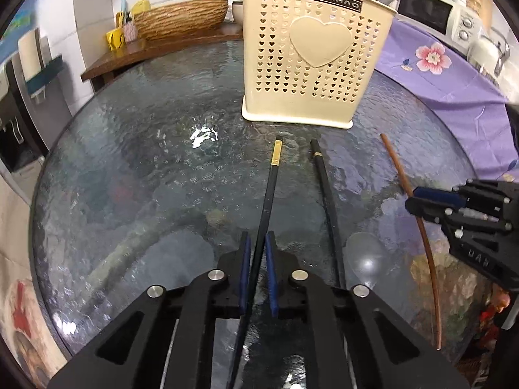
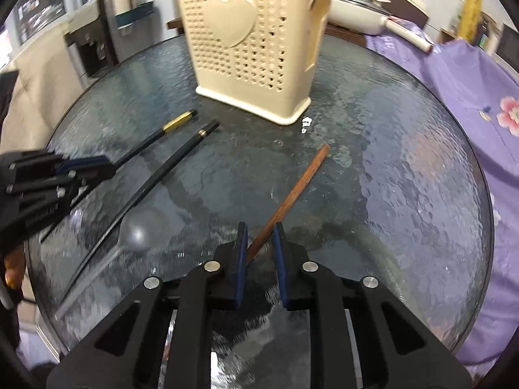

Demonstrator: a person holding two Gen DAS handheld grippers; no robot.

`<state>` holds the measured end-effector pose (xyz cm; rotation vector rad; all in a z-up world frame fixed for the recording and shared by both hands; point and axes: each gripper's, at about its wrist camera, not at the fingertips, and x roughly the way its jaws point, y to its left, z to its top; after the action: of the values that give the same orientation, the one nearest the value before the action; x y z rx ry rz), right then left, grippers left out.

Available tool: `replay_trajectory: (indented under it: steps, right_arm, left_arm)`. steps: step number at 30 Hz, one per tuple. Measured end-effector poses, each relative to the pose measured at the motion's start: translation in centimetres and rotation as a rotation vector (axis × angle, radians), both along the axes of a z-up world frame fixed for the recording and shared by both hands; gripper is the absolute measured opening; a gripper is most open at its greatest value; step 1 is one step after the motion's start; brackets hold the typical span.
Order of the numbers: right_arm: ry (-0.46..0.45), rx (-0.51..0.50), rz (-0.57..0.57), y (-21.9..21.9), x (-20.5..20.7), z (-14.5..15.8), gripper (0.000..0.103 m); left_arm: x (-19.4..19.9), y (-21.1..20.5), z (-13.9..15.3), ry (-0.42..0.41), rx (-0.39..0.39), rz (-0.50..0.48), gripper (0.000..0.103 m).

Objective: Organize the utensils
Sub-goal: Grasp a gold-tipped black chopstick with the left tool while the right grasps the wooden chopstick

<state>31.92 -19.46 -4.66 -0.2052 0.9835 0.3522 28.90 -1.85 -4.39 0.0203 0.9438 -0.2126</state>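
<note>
Left tongs (image 1: 258, 243) clamped on black chopstick (image 1: 269, 191) | right tongs (image 2: 259, 235) nearly closed around brown chopstick (image 2: 292, 194), contact unclear | second black chopstick (image 1: 324, 194), spoon (image 2: 139, 227) left on surface (image 1: 129, 162) | holder (image 1: 311, 58) beyond, partly filled | most still unsorted.

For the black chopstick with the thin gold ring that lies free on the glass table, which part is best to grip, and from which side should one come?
Grip the black chopstick with the thin gold ring near the middle of its shaft, probably from above, with the pads across its width. It lies flat on the glass table, so only its upper sides are free. The gold-banded chopstick lies close beside it, so stay narrow.
</note>
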Motion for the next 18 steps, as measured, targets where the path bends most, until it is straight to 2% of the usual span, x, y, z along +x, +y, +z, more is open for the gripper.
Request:
replay_trajectory:
  steps: [3, 6, 10, 12, 13, 14, 15, 18]
  right_arm:
    - [-0.003, -0.032, 0.054, 0.2, -0.6, 0.1, 0.013]
    - [0.006, -0.044, 0.088, 0.1, -0.9, 0.2, 0.012]
    - [0.025, -0.011, 0.08, -0.3, -0.8, 0.3, 0.015]
    - [0.032, 0.004, 0.042, -0.7, -0.6, 0.3, 0.03]
    - [0.029, 0.013, 0.03, -0.8, -0.4, 0.4, 0.039]
    - [0.026, 0.022, 0.017, -0.9, -0.2, 0.5, 0.041]
    - [0.032, 0.02, 0.0, -0.8, 0.0, 0.4, 0.041]
    - [0.049, 0.011, -0.036, -0.3, 0.8, 0.3, 0.041]
  left_arm:
    - [-0.1, 0.1, 0.0, 0.012, -0.015, 0.016, 0.008]
    - [-0.4, 0.5, 0.0, 0.034, -0.064, 0.028, 0.008]
    - [-0.4, 0.9, -0.1, 0.06, -0.096, 0.031, 0.008]
    - [-0.2, 0.7, 0.0, 0.064, -0.073, 0.022, 0.012]
    - [-0.1, 0.5, 0.1, 0.058, -0.053, 0.017, 0.022]
    - [0.0, 0.1, 0.1, 0.049, -0.026, 0.009, 0.033]
    - [0.3, -0.1, 0.1, 0.047, -0.011, 0.002, 0.035]
    - [1.4, -1.0, 0.0, 0.039, 0.053, -0.008, 0.036]
